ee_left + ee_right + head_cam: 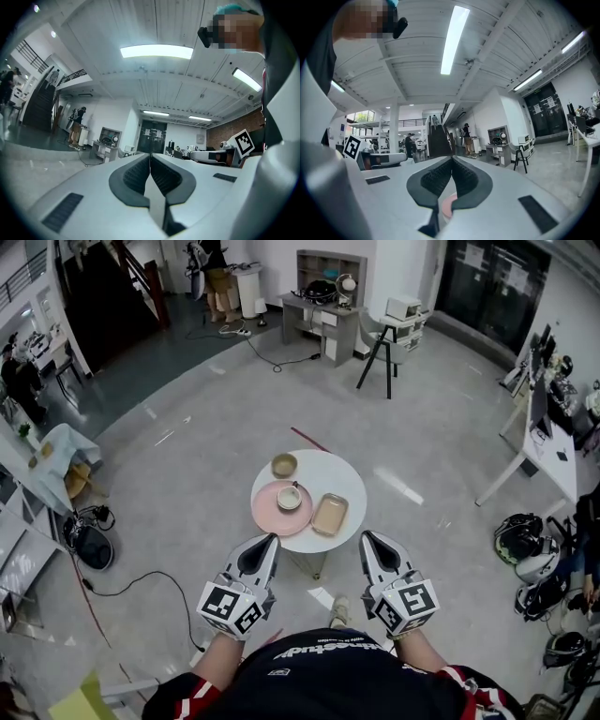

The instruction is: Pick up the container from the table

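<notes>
A small round white table (349, 479) stands just ahead of me in the head view. On it lie a shallow tan rectangular container (330, 514), a pink plate (269, 515) with a small white cup (289, 497) on it, and a tan bowl (284, 465). My left gripper (269, 540) hovers at the table's near left edge, shut and empty. At the near right edge, close to the container, my right gripper (367, 537) is also shut and empty. Both point level. In the left gripper view the left gripper (150, 155) has its pads meeting. The right gripper (452, 158) shows the pink plate (447, 206) below its closed pads.
A black bag (92, 545) and cables lie on the floor to the left. Helmets (521, 538) sit on the floor at right beside a white desk (551, 454). A grey desk (323, 313) and a stool (380, 357) stand farther back.
</notes>
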`<action>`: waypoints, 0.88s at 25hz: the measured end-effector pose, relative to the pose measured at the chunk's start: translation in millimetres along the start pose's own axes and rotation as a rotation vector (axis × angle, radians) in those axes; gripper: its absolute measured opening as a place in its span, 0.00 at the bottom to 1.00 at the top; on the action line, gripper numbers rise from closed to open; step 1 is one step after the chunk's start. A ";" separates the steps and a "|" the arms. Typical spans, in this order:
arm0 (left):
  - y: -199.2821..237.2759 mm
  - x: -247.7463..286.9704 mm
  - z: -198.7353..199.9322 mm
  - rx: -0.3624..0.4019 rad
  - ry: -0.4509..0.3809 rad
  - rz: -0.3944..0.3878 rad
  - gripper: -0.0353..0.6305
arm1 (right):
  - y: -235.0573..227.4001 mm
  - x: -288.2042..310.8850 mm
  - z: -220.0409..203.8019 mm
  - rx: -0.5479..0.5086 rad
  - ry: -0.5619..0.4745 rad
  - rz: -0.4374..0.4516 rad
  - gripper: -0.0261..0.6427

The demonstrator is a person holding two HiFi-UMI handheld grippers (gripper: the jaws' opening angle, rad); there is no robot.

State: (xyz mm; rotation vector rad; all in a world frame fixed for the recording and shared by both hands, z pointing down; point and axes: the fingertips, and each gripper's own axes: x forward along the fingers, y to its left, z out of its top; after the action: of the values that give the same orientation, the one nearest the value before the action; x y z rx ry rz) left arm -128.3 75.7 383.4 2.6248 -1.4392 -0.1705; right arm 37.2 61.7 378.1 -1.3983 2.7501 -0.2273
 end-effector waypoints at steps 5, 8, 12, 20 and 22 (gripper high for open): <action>5.4 51.2 8.4 0.009 0.000 0.001 0.09 | -43.5 27.5 14.5 0.001 -0.008 0.006 0.06; 8.1 77.3 8.8 0.009 0.007 0.002 0.09 | -64.9 41.5 17.1 0.010 0.000 0.012 0.06; 15.8 113.2 6.8 0.007 0.021 0.003 0.09 | -93.5 60.5 18.8 0.018 0.007 0.015 0.06; 16.5 179.5 2.0 0.012 0.041 -0.002 0.09 | -154.2 84.8 20.8 0.038 0.023 0.012 0.06; 16.2 195.3 1.5 0.013 0.044 0.001 0.09 | -167.7 90.0 23.2 0.043 0.026 0.016 0.06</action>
State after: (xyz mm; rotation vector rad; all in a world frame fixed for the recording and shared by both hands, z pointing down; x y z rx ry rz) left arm -37.4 -97.9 378.9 2.6209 -1.4327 -0.1022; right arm 120.6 -110.9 382.8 -1.3721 2.7585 -0.3031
